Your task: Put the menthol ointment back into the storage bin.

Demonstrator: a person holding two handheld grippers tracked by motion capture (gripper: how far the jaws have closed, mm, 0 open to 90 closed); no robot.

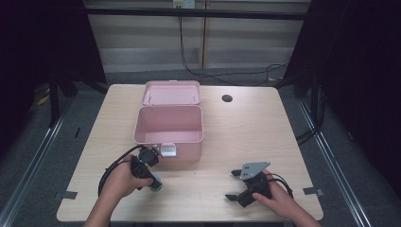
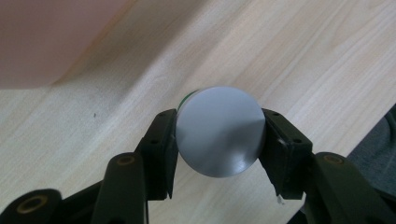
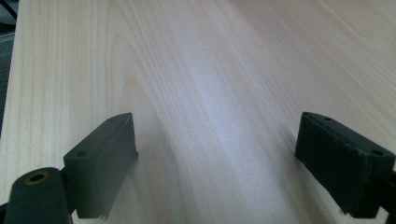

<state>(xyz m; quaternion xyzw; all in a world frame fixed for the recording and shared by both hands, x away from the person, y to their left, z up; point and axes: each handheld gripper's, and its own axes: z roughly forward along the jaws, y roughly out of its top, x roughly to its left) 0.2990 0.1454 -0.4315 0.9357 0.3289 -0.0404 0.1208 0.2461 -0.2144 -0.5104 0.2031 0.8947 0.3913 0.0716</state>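
Grey-topped can (image 2: 219,130) clamped by left gripper (image 2: 218,140).

My table (image 1: 227,127) is a pale wood-grain top with rounded corners, and a round dark cable hole (image 1: 227,98) sits near its far edge, right of centre. A pink box (image 1: 169,130) stands on it towards the far left of centre, open, its hinged lid (image 1: 171,92) folded back flat onto the wood behind it and a metal latch (image 1: 169,150) on its near wall. Close in front of the box, a small round container with a grey cap (image 2: 219,130) and a green edge stands on the wood. Grey tape tabs (image 1: 68,194) stick out at the near corners. Under my right claw the grain runs bare.
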